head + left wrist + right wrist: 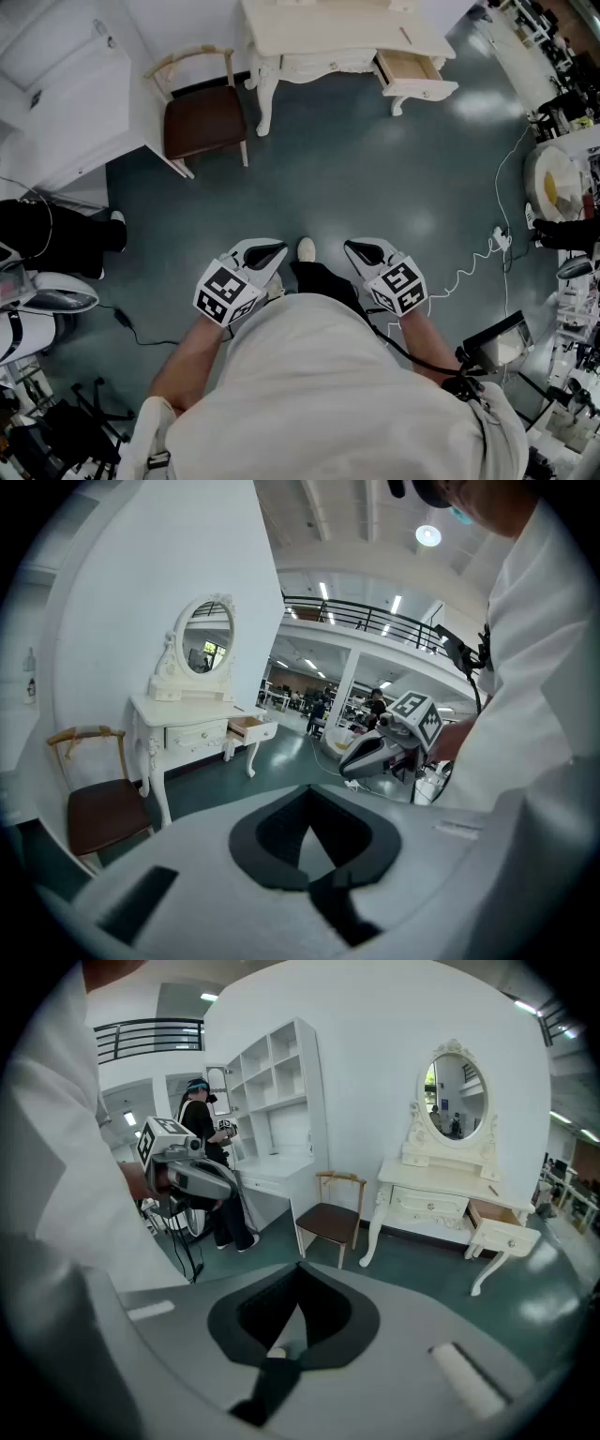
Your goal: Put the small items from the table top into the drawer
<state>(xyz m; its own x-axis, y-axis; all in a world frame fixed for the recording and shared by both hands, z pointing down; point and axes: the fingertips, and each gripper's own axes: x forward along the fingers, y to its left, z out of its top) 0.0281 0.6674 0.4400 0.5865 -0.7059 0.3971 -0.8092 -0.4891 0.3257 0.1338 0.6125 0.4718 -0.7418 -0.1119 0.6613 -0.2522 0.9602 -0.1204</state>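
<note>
Drawer (415, 67) pulled out at the right end of the white table (319, 23), likely left open to take things; pale wood inside, contents too small to tell. One thin dark item (405, 36) on the top just behind it. Well apart, held low at the waist: left gripper (274, 253) and right gripper (356, 249), both clenched on nothing, probably idle until the table is within reach.

Head view steeply down, both gripper views level, all sharing the distant dressing table (328, 33)
</note>
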